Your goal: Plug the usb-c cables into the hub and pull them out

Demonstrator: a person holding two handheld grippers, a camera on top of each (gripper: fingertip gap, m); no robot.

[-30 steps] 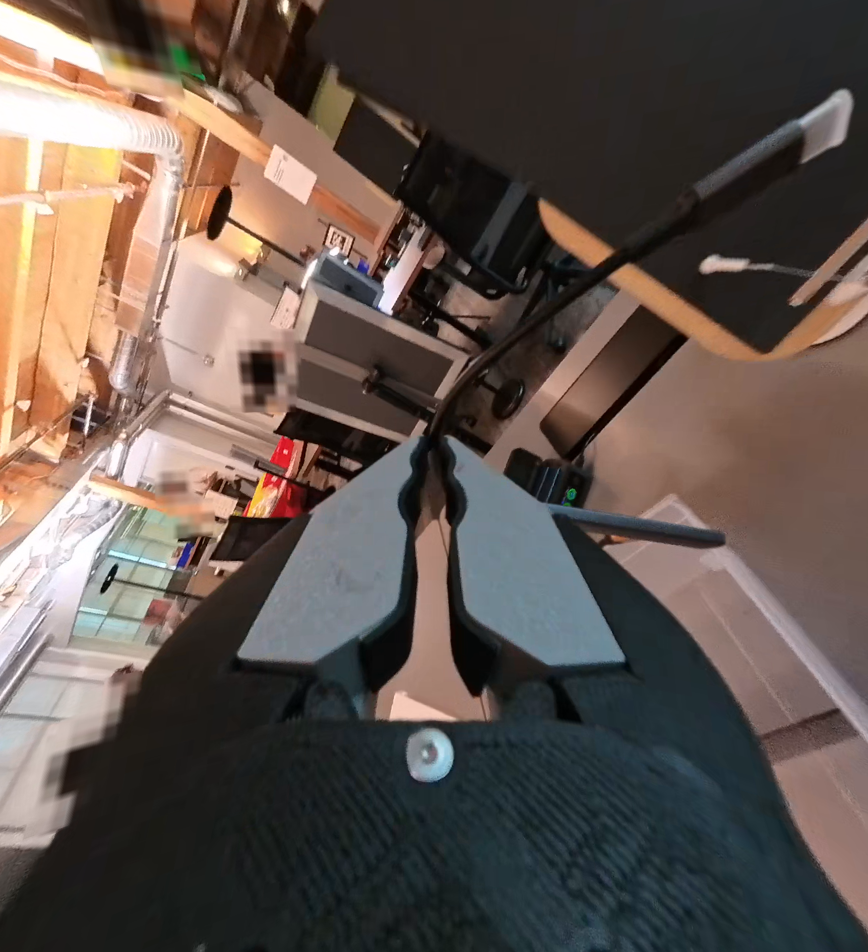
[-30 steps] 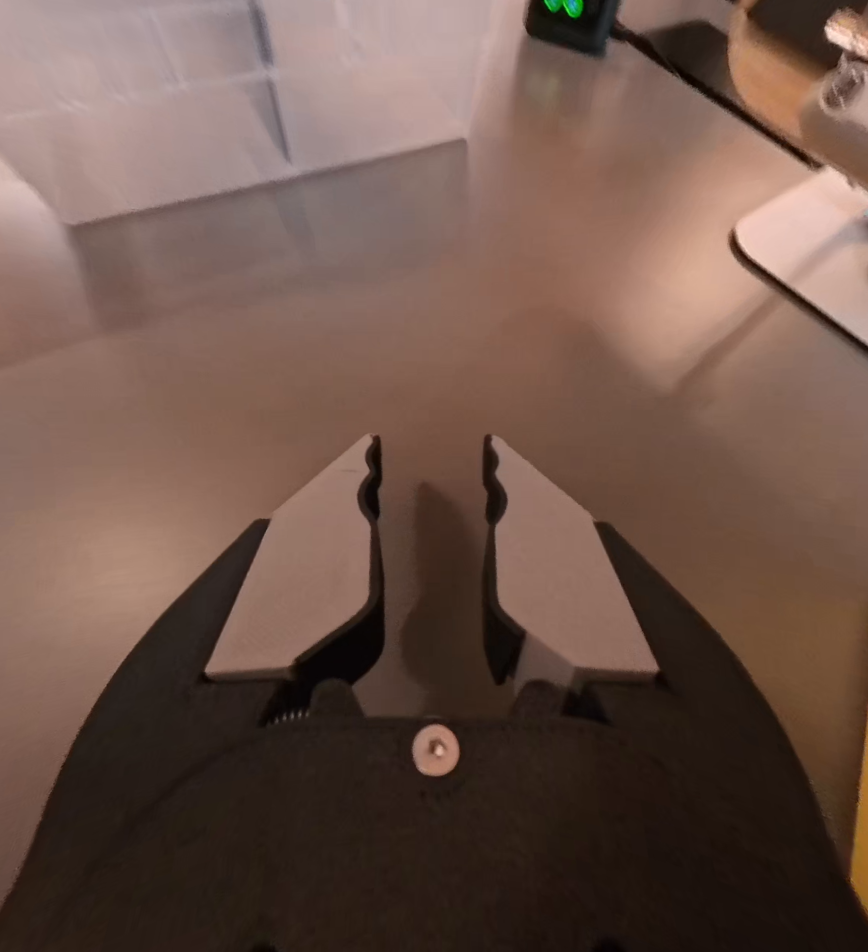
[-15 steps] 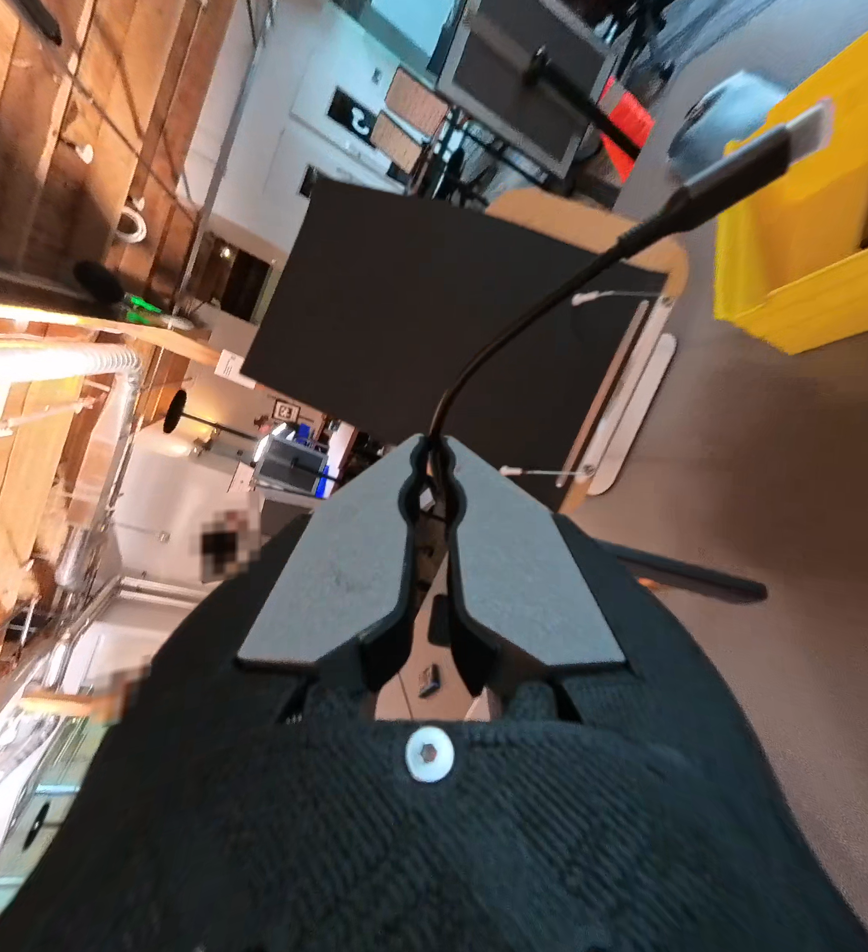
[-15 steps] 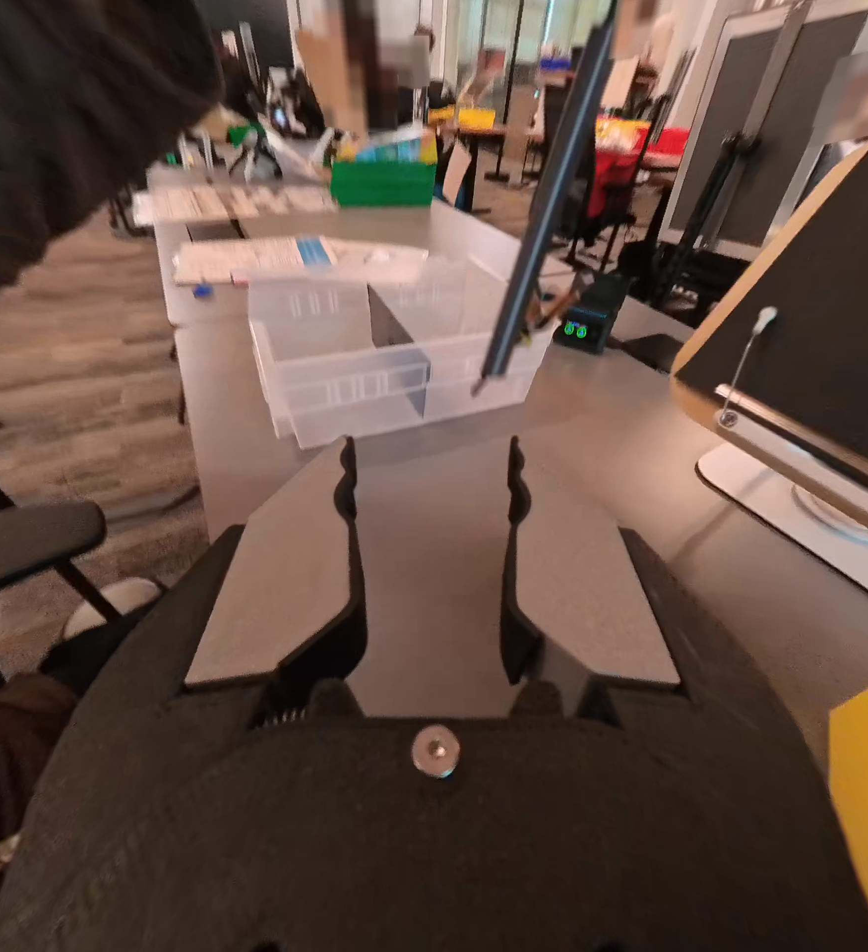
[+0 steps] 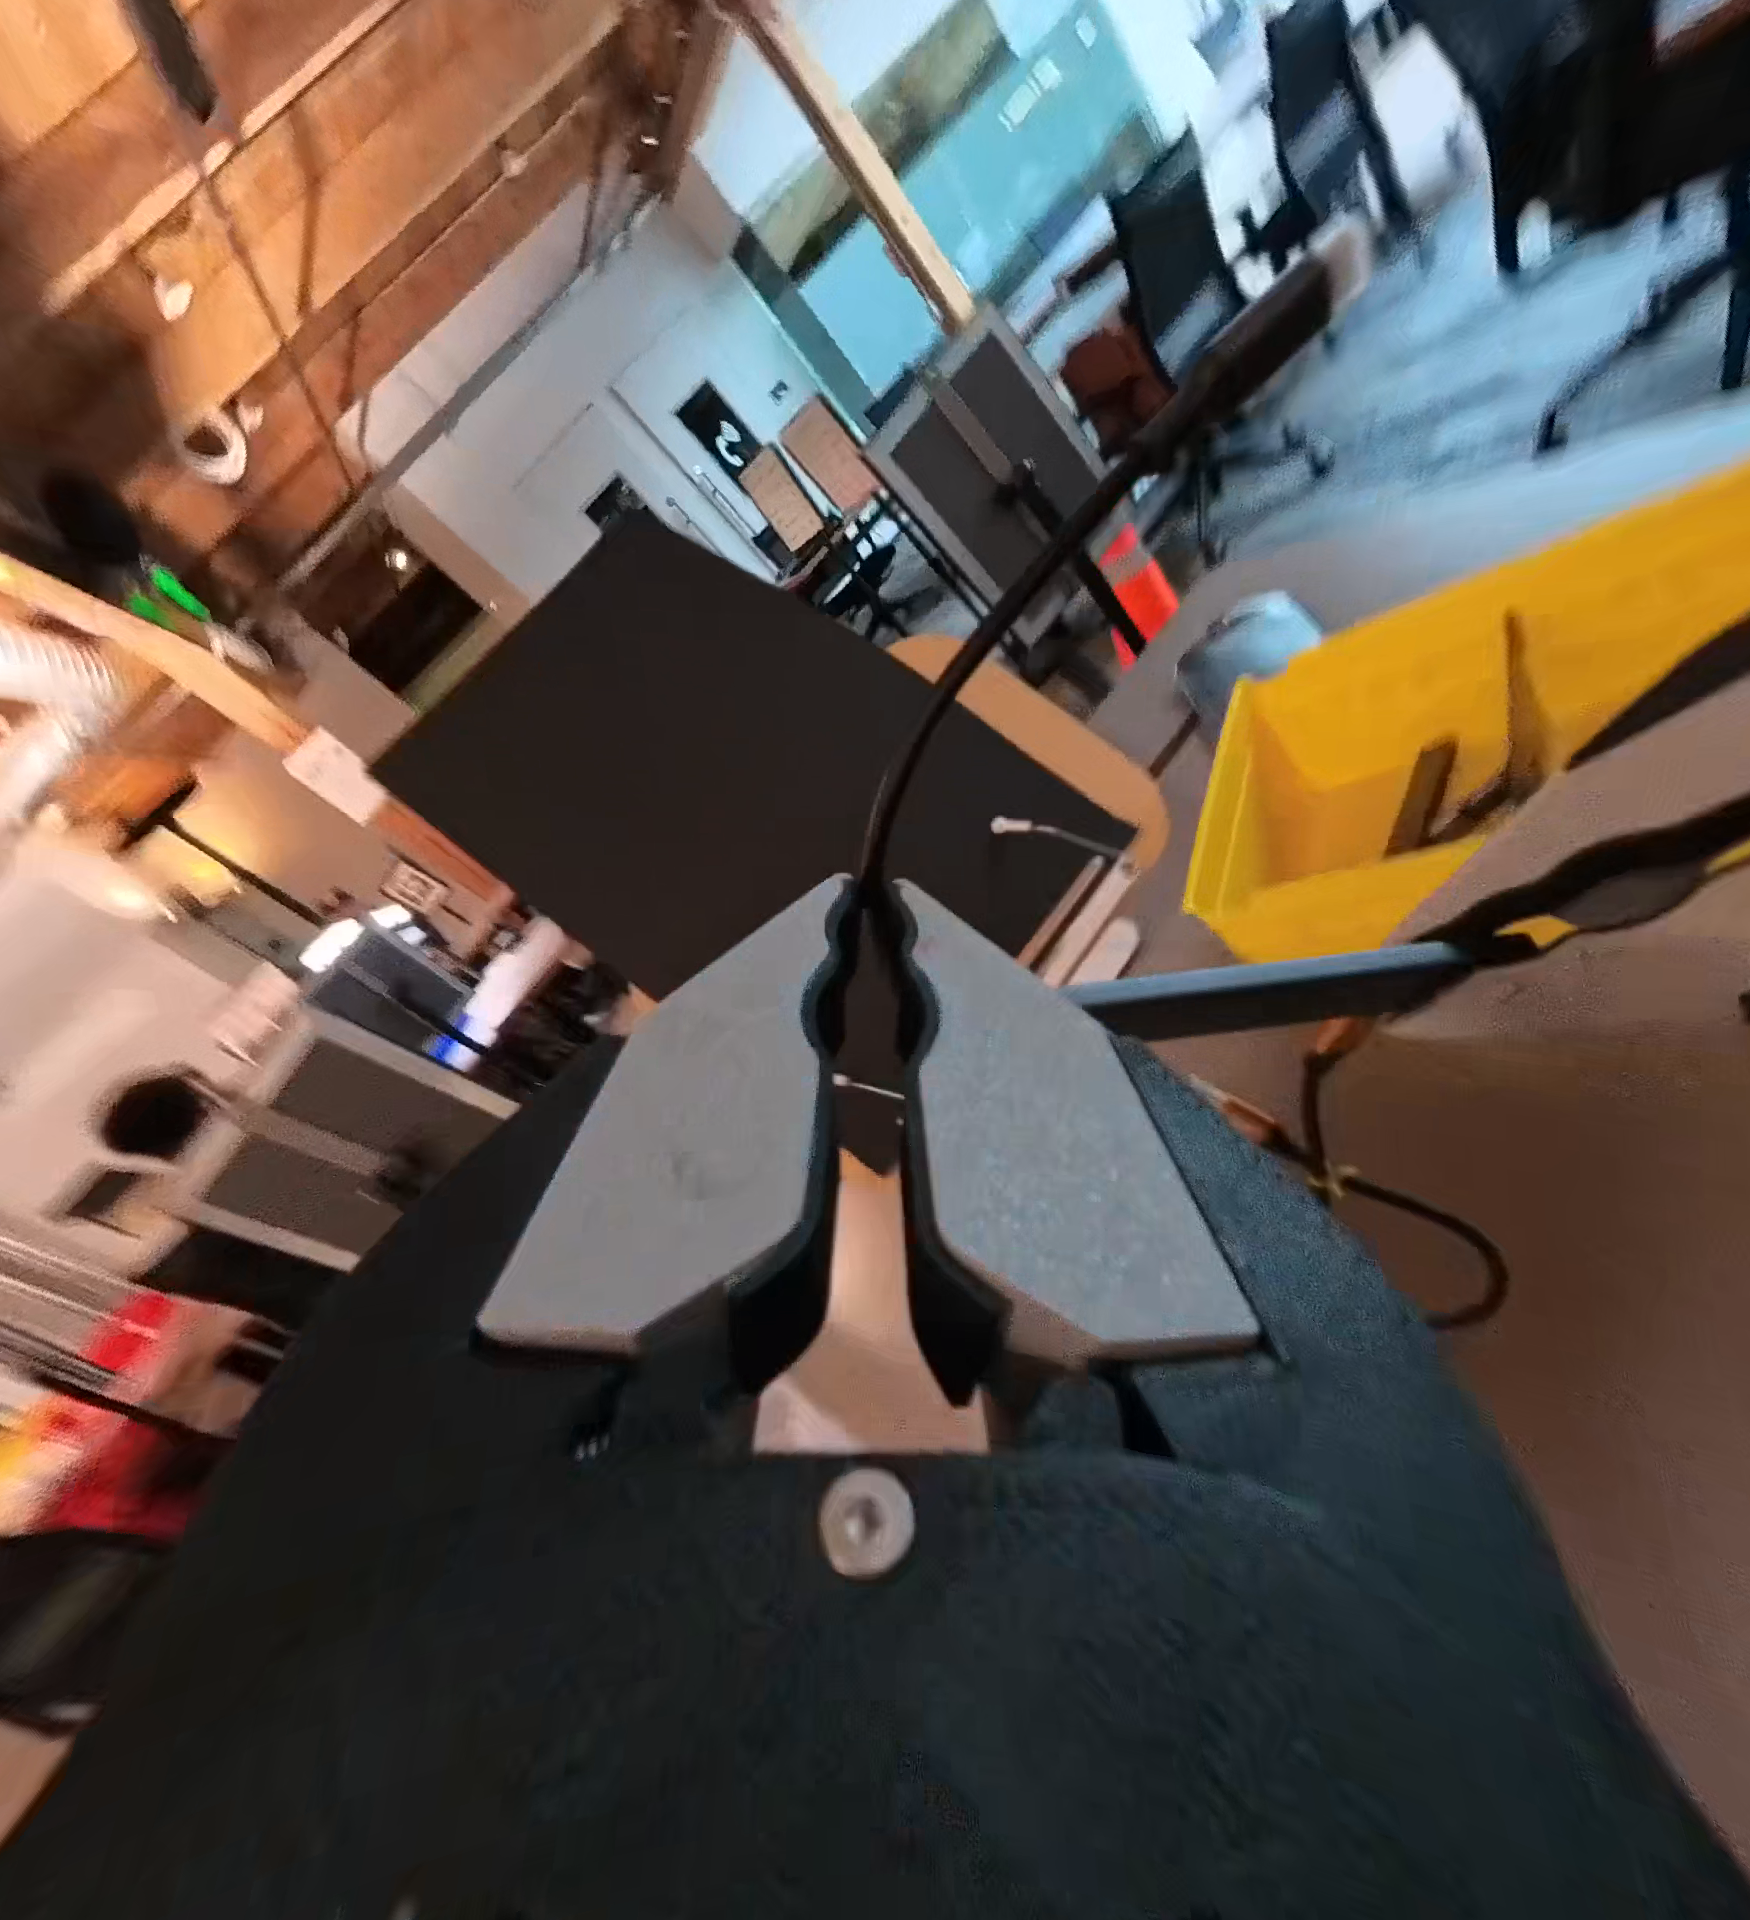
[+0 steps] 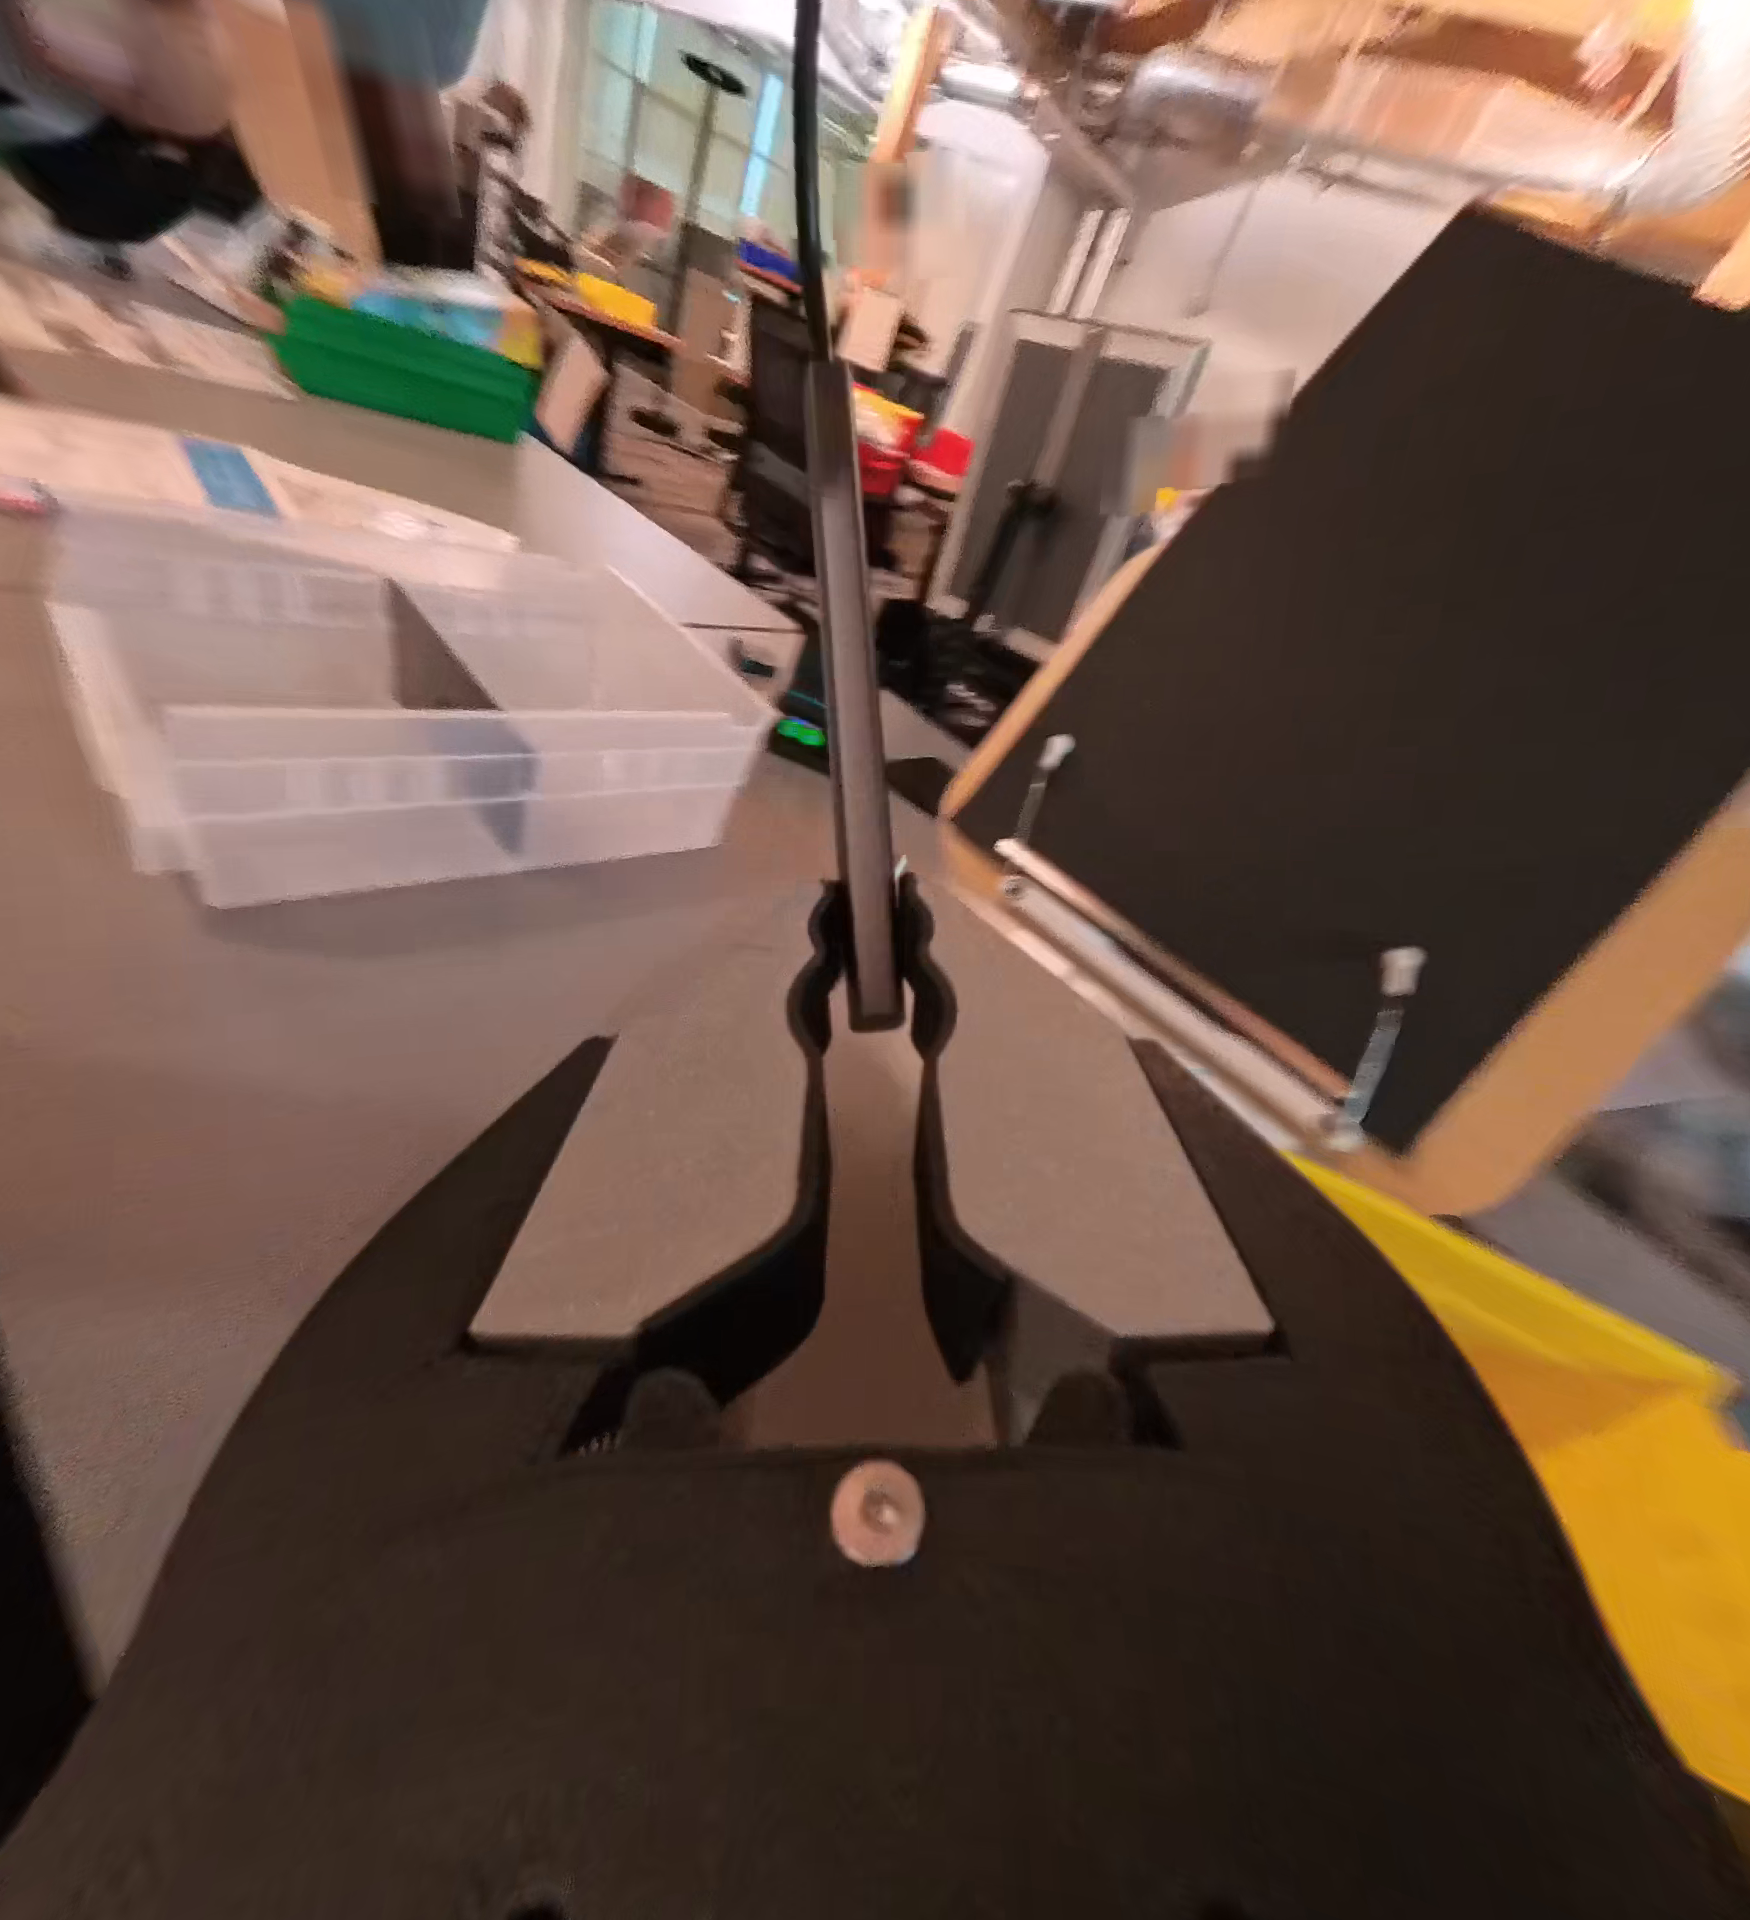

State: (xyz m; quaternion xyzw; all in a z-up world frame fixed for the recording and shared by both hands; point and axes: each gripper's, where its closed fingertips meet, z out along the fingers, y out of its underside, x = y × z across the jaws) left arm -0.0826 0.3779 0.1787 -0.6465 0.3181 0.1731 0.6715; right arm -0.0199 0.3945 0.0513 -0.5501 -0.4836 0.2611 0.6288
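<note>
Blur smears much of both views, so fine detail is hard to read. The left gripper (image 5: 873, 902) has its jaws pressed together on a thin black usb-c cable (image 5: 964, 665), which rises from between the tips, bends to the right and ends in a dark plug (image 5: 1235, 358); the plug's metal end is too smeared to make out against the chairs behind it. Past this gripper's right side a slim grey bar, the hub (image 5: 1266, 977), runs across the view, its far end held in the tips of another gripper (image 5: 1489, 940) that is mostly cut off at the right edge. A second thin cable (image 5: 1411, 1236) loops below the bar, and where it ends cannot be told. In the right wrist view the right gripper (image 6: 869, 935) is nearly closed, clamping the lower end of the hub (image 6: 850, 665), which stands almost upright and seen edge-on, so none of its ports show. A black cord (image 6: 806, 156) leaves the hub's top and runs out of the frame. Behind lie a grey table (image 6: 175, 1039), a clear divided bin (image 6: 414, 727), a black board with a wooden edge (image 6: 1422, 644), and a yellow bin (image 6: 1629, 1507) cut off at the right. The yellow bin (image 5: 1473, 707) also shows in the left view, its contents unclear.
</note>
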